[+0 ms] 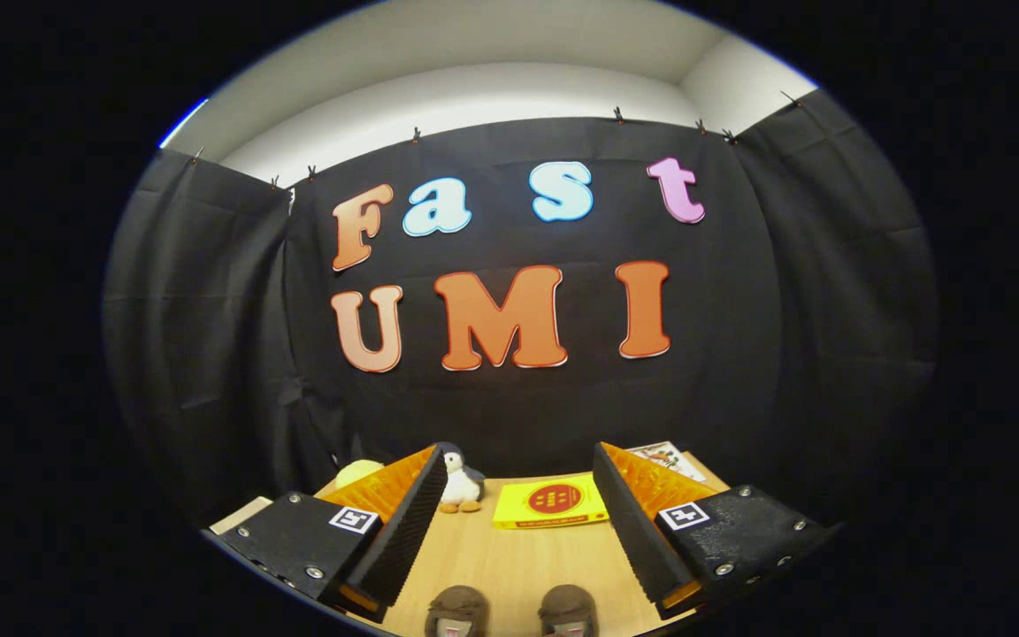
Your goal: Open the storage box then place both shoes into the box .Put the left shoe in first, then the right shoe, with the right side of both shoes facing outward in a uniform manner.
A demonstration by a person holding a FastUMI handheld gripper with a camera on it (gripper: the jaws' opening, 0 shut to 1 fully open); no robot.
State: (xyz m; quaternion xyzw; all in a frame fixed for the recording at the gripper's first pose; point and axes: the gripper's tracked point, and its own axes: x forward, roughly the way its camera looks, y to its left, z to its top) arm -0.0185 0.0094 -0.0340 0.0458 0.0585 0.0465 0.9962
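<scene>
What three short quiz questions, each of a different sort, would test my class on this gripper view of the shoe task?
1. True or false: the gripper is shut on a shoe.
2. Which lies beyond the fingers, at the back of the table? A) yellow box B) kettle C) plate
3. Fill in: the two brown shoes lie side by side on the near part of the table, between the open ____.

Key: 1 false, the fingers stand apart and hold nothing; 2 A; 3 fingers.
</scene>
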